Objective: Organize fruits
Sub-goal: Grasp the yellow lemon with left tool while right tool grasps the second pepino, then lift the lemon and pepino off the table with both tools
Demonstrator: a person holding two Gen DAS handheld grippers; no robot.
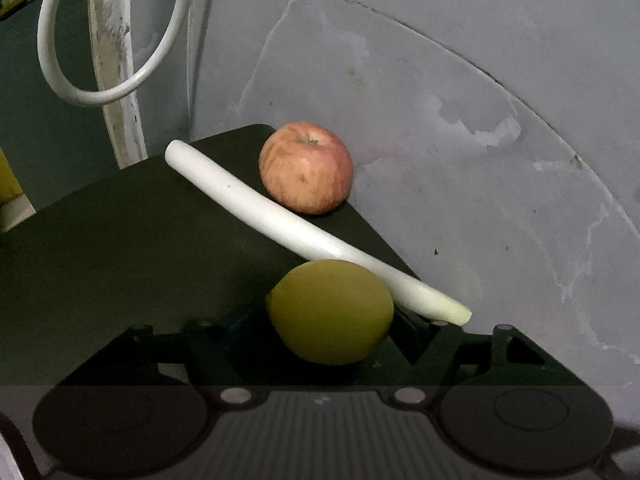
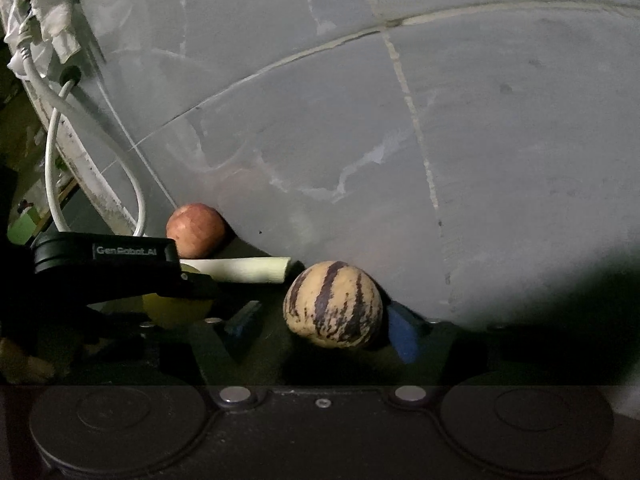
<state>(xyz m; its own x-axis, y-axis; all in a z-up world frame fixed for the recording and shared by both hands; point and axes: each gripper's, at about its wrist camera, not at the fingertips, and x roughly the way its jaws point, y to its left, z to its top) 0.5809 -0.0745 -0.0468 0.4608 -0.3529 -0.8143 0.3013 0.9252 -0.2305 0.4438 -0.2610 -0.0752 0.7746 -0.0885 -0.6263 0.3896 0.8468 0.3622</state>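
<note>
A yellow lemon (image 1: 330, 312) lies on the black tabletop (image 1: 120, 240) between the jaws of my left gripper (image 1: 324, 322). Its right side meets the right finger (image 1: 414, 322), and a dark gap shows on its left. In the right wrist view the lemon (image 2: 176, 310) sits under that gripper's black casing (image 2: 104, 256). A cream fruit with purple stripes (image 2: 332, 304) sits inside my right gripper (image 2: 320, 328), against the blue right pad (image 2: 402, 332) and apart from the left pad (image 2: 242, 316). A red apple (image 1: 306, 168) (image 2: 196, 236) rests at the table's far corner.
A long white leek stalk (image 1: 280, 224) (image 2: 240, 270) lies diagonally between the apple and the lemon, its cut end over the table edge. A grey tiled wall (image 1: 460, 120) stands close behind. A white cable (image 1: 52, 60) (image 2: 52, 152) loops down at the left.
</note>
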